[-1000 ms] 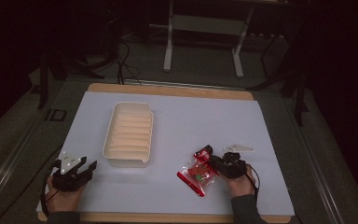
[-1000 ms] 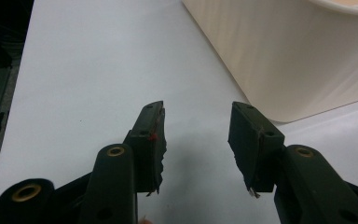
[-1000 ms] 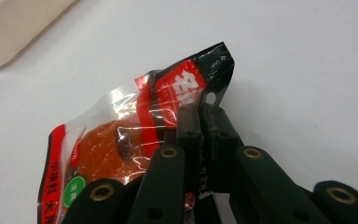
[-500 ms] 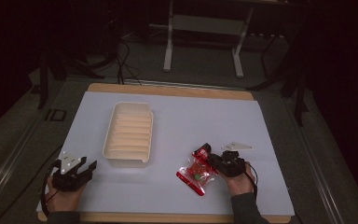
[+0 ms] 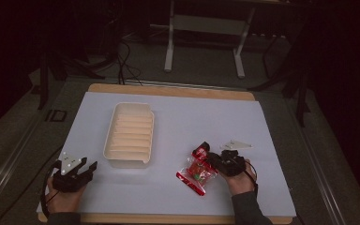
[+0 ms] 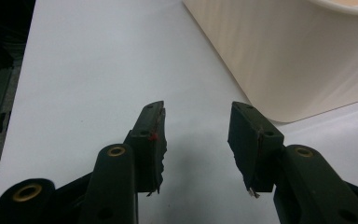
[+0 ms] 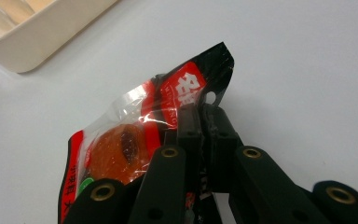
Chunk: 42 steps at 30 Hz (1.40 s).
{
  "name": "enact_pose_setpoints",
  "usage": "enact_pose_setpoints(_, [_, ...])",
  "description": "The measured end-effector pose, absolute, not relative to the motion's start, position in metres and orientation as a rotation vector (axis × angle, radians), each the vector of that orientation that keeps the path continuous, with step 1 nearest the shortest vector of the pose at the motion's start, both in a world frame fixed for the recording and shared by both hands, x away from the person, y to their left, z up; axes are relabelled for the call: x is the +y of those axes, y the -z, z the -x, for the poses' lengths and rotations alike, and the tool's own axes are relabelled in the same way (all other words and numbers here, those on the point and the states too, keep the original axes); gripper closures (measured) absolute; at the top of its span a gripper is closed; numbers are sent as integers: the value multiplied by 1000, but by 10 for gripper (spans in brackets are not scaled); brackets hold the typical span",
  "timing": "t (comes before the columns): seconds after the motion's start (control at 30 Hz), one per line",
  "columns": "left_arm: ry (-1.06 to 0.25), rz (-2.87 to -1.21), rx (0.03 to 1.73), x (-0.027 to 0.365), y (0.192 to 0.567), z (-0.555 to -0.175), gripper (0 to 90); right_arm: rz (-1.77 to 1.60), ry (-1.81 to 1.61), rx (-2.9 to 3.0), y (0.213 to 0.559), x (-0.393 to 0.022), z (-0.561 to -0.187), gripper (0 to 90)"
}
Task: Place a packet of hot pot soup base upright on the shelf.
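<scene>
A red and clear snack packet (image 5: 196, 171) with an orange piece inside lies at the front right of the white table top. My right gripper (image 5: 206, 156) is shut on the packet's upper edge; in the right gripper view the jaws pinch the packet (image 7: 135, 135) just below its red label, the right gripper (image 7: 203, 116) pointing toward the cream tray (image 7: 37, 28). My left gripper (image 5: 86, 169) rests at the front left, open, with nothing between its fingers. In the left gripper view the left gripper (image 6: 196, 135) stands beside the wall of the cream tray (image 6: 289, 60).
The cream ribbed tray (image 5: 110, 140) stands left of centre, empty inside. A small pale flat piece (image 5: 236, 144) lies just behind my right hand. The table's wooden rim (image 5: 168, 90) runs along the back; dark floor and metal stand legs (image 5: 169, 47) lie beyond.
The packet has shifted slightly in my right gripper's hold. My left gripper has kept still.
</scene>
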<state>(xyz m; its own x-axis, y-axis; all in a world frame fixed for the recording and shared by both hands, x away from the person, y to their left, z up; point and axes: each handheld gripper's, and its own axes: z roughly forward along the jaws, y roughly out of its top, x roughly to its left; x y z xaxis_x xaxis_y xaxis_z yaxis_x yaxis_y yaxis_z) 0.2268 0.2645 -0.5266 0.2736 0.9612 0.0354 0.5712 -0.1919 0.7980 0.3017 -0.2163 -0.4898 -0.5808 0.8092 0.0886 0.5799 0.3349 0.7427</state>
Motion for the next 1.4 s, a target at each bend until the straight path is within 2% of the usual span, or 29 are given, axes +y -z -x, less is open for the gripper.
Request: enact_pose_setpoints(1.4, [-730,-1846,1391,266,526,-227,560,-1027,-1105,2337,448,-184,-317,874])
